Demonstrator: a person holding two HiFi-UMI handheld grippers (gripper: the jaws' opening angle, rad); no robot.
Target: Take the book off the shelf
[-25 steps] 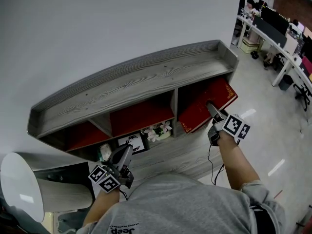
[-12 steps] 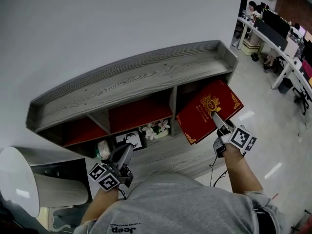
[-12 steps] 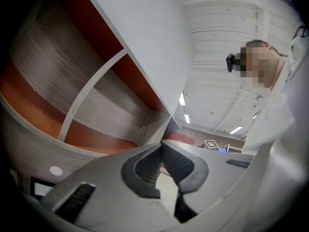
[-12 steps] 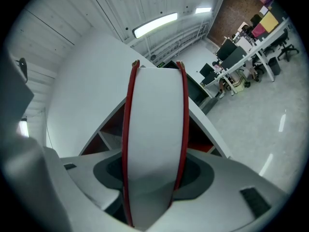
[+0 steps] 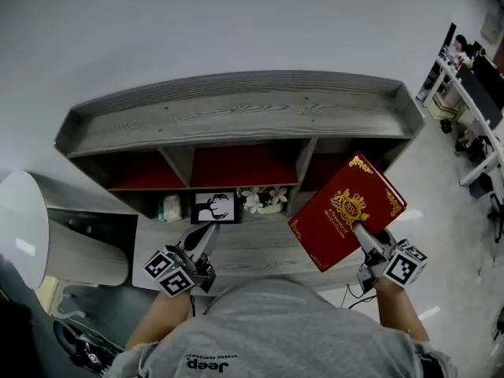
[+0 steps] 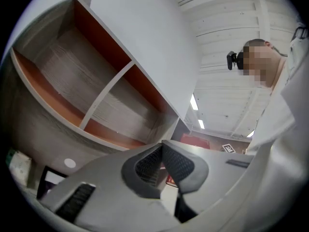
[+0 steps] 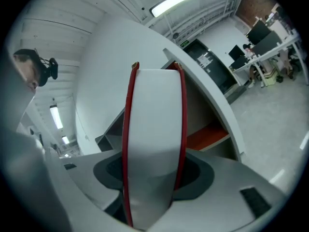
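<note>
Head view: right gripper (image 5: 362, 237) clamped red book (image 5: 345, 209) at its near edge, clear of shelf (image 5: 236, 124); left gripper (image 5: 208, 236) closed w/ nothing in it

Grey short-sleeved T-shirt (image 5: 276, 333), small dark print just below the back of the collar. Left gripper (image 5: 209, 231) and right gripper (image 5: 360, 231): pale grey shells, dark grey pads (image 6: 179, 162) with a fine cross-hatched texture. Each carries a cube (image 5: 168, 273) of black-and-white square markers. Thin black cable (image 5: 354, 288) beneath the right one. Black camera (image 6: 233, 60) worn on the head.
</note>
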